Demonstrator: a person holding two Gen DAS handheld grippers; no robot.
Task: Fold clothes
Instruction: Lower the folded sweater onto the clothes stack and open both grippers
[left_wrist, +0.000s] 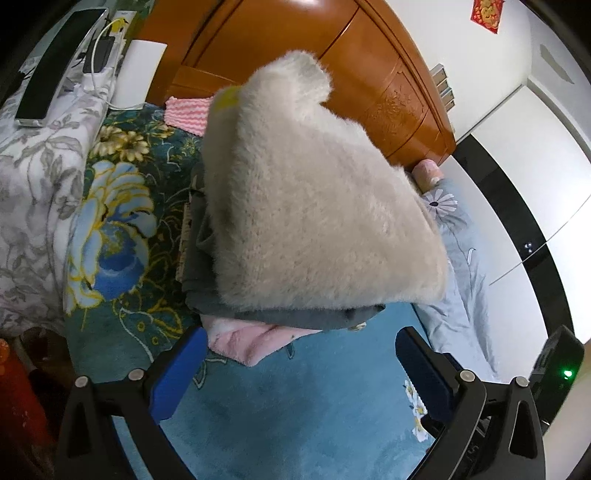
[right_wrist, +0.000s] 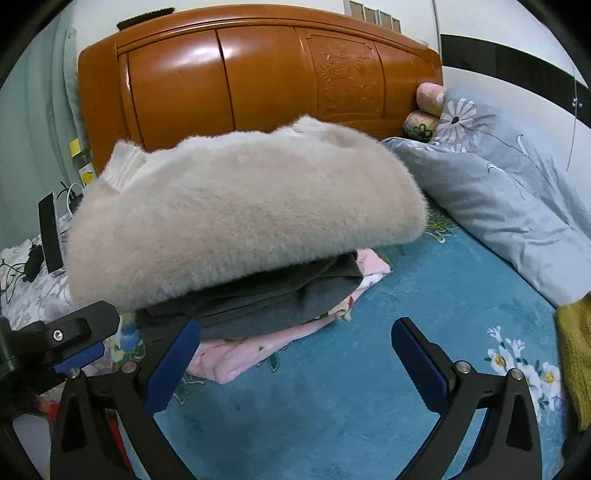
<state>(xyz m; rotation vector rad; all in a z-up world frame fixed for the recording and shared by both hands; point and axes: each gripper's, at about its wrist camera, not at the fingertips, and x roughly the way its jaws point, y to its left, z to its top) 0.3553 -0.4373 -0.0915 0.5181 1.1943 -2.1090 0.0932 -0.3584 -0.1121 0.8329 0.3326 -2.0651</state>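
Three folded garments stacked on the teal floral bedspread (right_wrist: 332, 406) toward the wooden headboard (right_wrist: 258, 74): fluffy cream sweater (right_wrist: 236, 218) on top, grey garment (right_wrist: 266, 302) beneath, pink garment (right_wrist: 236, 358) lowest. Left gripper (left_wrist: 301, 373) wide apart, gripping nothing, just short of the stack. Right gripper (right_wrist: 295, 363) likewise wide and unloaded.

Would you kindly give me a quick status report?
Left gripper open, empty. Right gripper open, empty. Cream sweater folded atop grey garment and pink garment. Nothing in the way.
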